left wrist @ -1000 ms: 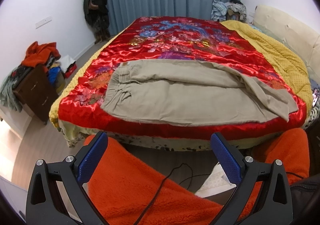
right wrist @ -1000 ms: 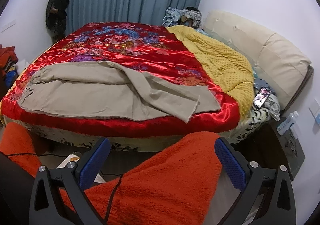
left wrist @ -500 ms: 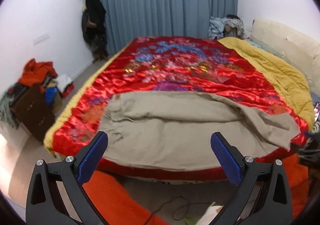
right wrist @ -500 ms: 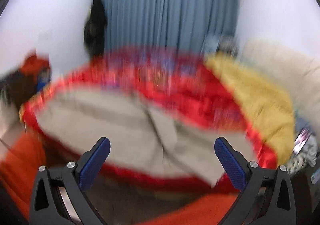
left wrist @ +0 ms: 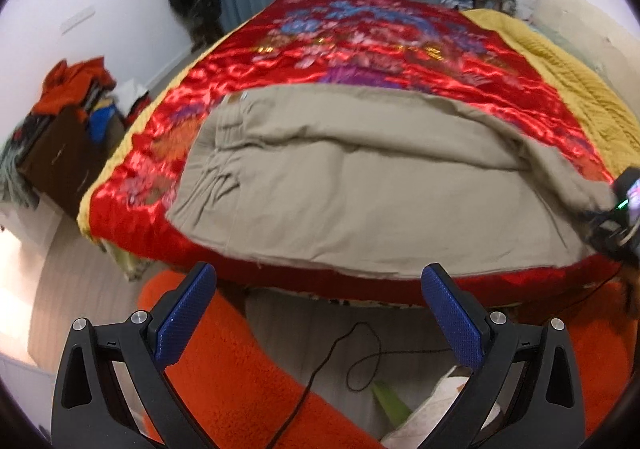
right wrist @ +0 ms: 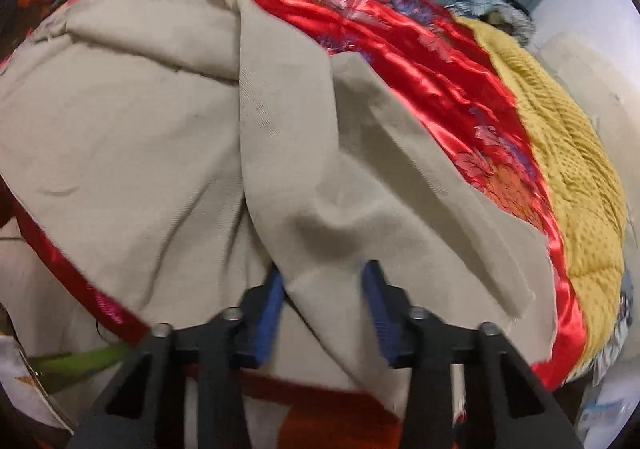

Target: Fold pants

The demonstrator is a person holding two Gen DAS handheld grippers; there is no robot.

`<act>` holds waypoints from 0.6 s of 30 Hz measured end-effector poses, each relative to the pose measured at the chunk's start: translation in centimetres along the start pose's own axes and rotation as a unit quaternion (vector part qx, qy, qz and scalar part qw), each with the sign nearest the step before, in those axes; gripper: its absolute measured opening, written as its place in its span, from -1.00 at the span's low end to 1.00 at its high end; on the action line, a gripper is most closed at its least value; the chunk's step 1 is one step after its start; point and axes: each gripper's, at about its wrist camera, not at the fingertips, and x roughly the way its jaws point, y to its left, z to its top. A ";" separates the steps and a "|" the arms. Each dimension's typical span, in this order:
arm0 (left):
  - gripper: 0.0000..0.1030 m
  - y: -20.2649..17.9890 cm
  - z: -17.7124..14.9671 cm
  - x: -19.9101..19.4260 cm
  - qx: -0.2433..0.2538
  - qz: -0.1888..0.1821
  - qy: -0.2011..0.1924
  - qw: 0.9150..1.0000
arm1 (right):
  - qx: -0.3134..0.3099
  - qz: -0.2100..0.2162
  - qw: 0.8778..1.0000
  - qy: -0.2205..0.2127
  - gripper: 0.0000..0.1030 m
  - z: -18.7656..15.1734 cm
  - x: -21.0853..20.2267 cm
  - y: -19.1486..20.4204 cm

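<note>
Beige cotton pants (left wrist: 360, 189) are lying across a shiny red satin bedspread (left wrist: 360, 45). The right gripper (right wrist: 322, 277) is pinching a leg cuff; the left gripper (left wrist: 316, 289) is hovering, jaws spread.

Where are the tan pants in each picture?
Left wrist: the pants lie across the middle, on the red quilt, beyond the open left gripper.
Right wrist: the pants fill the left and middle; a fold sits between the right gripper's fingers.
Shared landmark: the yellow blanket, right of the quilt in both.
</note>
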 end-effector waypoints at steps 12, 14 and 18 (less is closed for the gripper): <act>0.98 -2.2 -0.5 4.0 0.017 -0.010 0.060 0.998 | -0.052 0.037 0.996 -0.065 -0.90 2.5 -9.9 -0.7; 0.98 -2.4 -0.5 4.8 0.020 -0.011 0.069 0.997 | -0.111 0.079 0.990 -0.026 -0.93 -0.3 -9.2 3.8; 0.98 -3.1 -0.5 6.6 0.027 -0.014 0.094 0.995 | -0.201 0.117 0.973 0.007 -1.00 -4.9 -8.8 9.6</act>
